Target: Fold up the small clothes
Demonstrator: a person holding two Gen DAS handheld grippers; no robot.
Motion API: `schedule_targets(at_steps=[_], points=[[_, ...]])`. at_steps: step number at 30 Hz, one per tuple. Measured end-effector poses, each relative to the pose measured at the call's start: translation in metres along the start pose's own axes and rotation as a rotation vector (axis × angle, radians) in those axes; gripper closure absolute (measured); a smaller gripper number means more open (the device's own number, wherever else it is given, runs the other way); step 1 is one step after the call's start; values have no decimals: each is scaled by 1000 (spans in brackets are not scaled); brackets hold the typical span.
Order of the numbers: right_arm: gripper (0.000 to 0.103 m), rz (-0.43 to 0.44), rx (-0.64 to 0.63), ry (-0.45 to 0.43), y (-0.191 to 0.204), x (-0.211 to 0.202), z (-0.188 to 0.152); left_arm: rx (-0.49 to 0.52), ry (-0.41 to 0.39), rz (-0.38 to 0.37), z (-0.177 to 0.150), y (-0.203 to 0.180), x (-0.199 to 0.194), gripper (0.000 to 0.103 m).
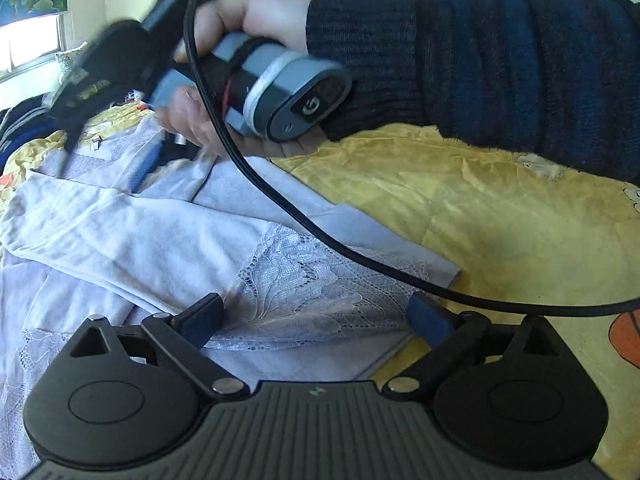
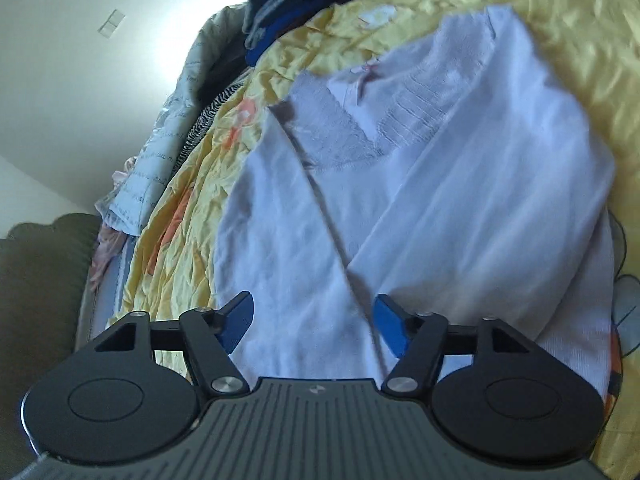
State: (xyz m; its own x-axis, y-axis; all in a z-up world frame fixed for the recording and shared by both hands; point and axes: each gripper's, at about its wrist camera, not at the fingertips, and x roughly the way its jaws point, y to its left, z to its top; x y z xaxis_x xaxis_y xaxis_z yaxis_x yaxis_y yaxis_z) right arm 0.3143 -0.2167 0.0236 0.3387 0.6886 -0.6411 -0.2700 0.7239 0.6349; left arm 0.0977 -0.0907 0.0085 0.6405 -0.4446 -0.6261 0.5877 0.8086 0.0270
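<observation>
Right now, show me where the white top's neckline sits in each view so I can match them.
Left wrist view: the neckline is at upper left, partly hidden under the right tool and the hand.
Right wrist view: the neckline is upper centre, ribbed, in plain sight.
Shared landmark: the yellow bedspread under the white top.

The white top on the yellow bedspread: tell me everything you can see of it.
The white top is a pale, soft-looking knit with a V-shaped ribbed neckline and lace panels near its hem. It lies spread on the yellow bedspread, both sleeves folded inward across the body, with creases. A black cable trails over it. The open left gripper and right gripper are over it; neither grips it.
</observation>
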Motion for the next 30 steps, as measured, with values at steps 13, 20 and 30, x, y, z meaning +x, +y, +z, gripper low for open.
schedule_targets(at_steps=[13, 20, 30], points=[[34, -73, -180, 44, 38, 5, -7, -2, -1, 15, -2, -7, 2, 0], [31, -72, -277, 97, 24, -34, -64, -3, -2, 19, -2, -8, 3, 0], [31, -19, -148, -69, 16, -67, -79, -7, -5, 38, -3, -9, 3, 0]])
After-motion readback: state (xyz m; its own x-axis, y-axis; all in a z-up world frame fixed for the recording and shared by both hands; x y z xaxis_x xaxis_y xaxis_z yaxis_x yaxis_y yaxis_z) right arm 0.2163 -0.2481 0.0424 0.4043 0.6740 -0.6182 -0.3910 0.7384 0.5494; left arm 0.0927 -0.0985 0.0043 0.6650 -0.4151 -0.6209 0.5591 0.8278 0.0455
